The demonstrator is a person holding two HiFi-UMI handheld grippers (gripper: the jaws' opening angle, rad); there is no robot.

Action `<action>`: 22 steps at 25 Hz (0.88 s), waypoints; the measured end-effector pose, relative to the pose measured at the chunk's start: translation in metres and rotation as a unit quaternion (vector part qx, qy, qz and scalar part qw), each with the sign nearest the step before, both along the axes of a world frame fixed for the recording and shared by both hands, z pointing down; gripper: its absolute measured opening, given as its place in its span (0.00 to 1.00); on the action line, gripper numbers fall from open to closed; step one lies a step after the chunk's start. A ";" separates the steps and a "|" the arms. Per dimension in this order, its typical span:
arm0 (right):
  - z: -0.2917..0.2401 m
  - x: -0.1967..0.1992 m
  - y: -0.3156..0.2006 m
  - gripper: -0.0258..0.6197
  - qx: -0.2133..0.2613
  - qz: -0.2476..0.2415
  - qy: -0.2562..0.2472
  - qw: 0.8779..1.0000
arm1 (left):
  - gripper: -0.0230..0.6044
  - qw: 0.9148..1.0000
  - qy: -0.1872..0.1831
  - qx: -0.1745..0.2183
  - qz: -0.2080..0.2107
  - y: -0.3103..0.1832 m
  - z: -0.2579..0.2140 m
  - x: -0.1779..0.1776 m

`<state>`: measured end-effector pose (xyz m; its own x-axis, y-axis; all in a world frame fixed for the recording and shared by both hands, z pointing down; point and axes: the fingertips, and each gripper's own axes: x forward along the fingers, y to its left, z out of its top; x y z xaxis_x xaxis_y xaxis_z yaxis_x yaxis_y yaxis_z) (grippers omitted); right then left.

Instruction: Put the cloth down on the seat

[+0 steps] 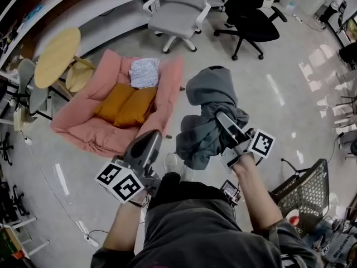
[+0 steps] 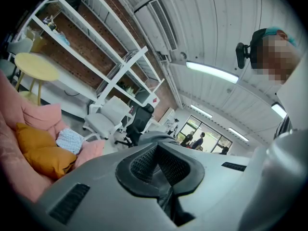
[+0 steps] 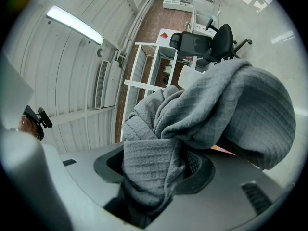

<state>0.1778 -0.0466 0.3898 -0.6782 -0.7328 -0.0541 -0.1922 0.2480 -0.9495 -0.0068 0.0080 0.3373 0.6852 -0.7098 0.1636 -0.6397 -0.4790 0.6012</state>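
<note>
A grey waffle-weave cloth (image 1: pixel 209 116) hangs bunched in the air to the right of the pink padded seat (image 1: pixel 78 130). My right gripper (image 1: pixel 220 117) is shut on it; in the right gripper view the cloth (image 3: pixel 207 114) fills the space between the jaws (image 3: pixel 154 172) and drapes over them. My left gripper (image 1: pixel 152 135) hovers near the seat's front right corner, shut with nothing in it (image 2: pixel 161 170). Two orange cushions (image 1: pixel 125 105) and a small pale checked cloth (image 1: pixel 145 72) lie on the seat.
A white office chair (image 1: pixel 178 13) and a black office chair (image 1: pixel 251 15) stand beyond the seat. A round yellow table (image 1: pixel 56 49) is at its left. A black wire basket (image 1: pixel 304 191) sits on the floor at my right.
</note>
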 end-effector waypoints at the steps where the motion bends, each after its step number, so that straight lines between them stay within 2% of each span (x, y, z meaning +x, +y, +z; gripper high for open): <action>1: 0.002 0.001 -0.003 0.40 0.001 0.000 0.003 1.000 | 0.05 1.000 0.000 0.000 -0.001 -0.001 0.001 0.000; 10: 0.015 0.003 -0.007 0.40 0.006 0.001 0.018 1.000 | 0.05 1.000 0.004 -0.003 -0.004 0.006 0.011 -0.008; 16: 0.043 -0.019 -0.095 0.40 0.000 -0.002 0.048 0.999 | 0.05 1.000 0.010 -0.016 0.006 -0.080 0.031 -0.040; 22: 0.060 -0.035 -0.144 0.40 0.005 -0.015 0.085 0.996 | 0.05 0.999 0.013 -0.023 0.017 -0.128 0.040 -0.062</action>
